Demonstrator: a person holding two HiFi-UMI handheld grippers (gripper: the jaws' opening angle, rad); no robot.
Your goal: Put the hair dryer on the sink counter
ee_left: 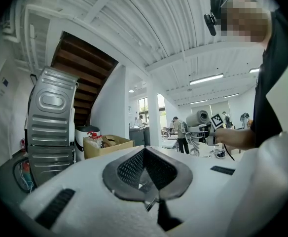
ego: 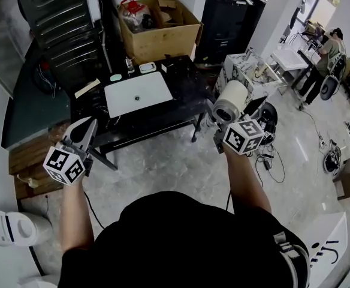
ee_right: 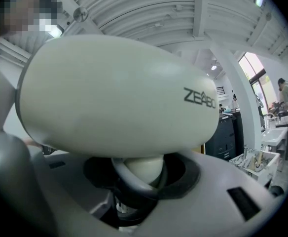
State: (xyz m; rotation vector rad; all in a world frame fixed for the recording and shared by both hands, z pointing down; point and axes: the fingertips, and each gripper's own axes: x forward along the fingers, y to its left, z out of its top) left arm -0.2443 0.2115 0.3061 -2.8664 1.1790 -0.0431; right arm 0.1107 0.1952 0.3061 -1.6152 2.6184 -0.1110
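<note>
Hair dryer (ee_right: pixel 114 93) (lettered "ZEAB…") gripped in right gripper (ego: pixel 219 123) jaws, left gripper (ego: pixel 86 128) jaws closed, empty

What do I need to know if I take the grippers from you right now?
Left gripper: shut, nothing in it, held out level.
Right gripper: shut on the handle of the white hair dryer, which is up in the air over the floor.
Sink counter: black, with a white basin, just ahead. The hair dryer is to its right and not on it.
Done: the hair dryer is in hand.
Left: carry it over the counter, probably to a bare spot beside the basin, set it down, open the right gripper and back off.
</note>
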